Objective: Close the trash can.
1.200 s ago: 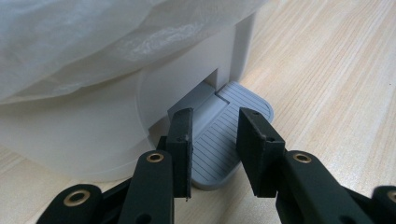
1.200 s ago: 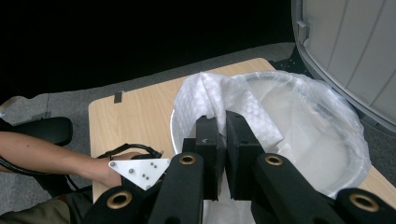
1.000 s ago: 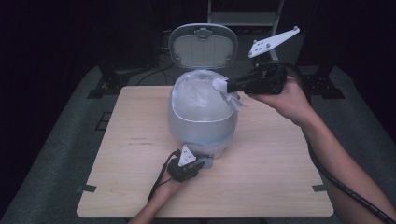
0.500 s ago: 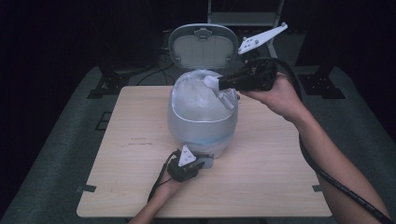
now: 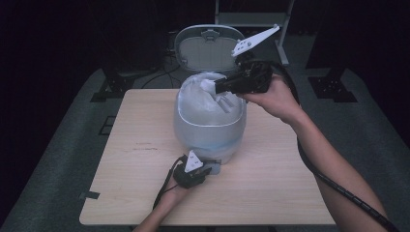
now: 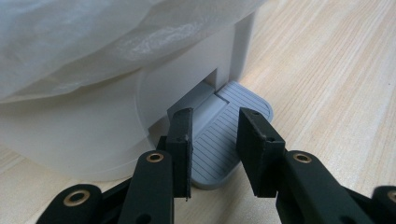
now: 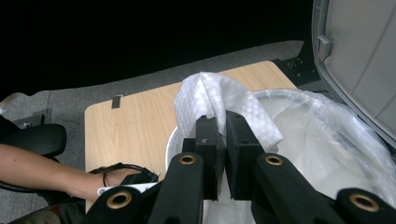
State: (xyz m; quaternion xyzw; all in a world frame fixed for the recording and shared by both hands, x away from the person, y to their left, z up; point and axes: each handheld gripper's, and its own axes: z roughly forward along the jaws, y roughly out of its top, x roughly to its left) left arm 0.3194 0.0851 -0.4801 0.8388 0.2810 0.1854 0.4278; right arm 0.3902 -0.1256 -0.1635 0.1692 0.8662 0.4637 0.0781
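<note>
Right gripper [image 7: 221, 135] clamps a crumpled white tissue [image 7: 219, 105] directly above the open mouth of the lined pedal bin [image 5: 210, 128]; the drop is straight down. Left gripper [image 6: 215, 140], jaws parted, presses the bin's grey pedal [image 6: 222, 135], lid [image 5: 205, 46] up.

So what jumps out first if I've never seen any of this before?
Probably the pale pedal bin mid-table, its lid standing open. The right gripper pinches a crumpled white tissue over the bag-lined opening, while the left gripper sits on the grey foot pedal.
</note>
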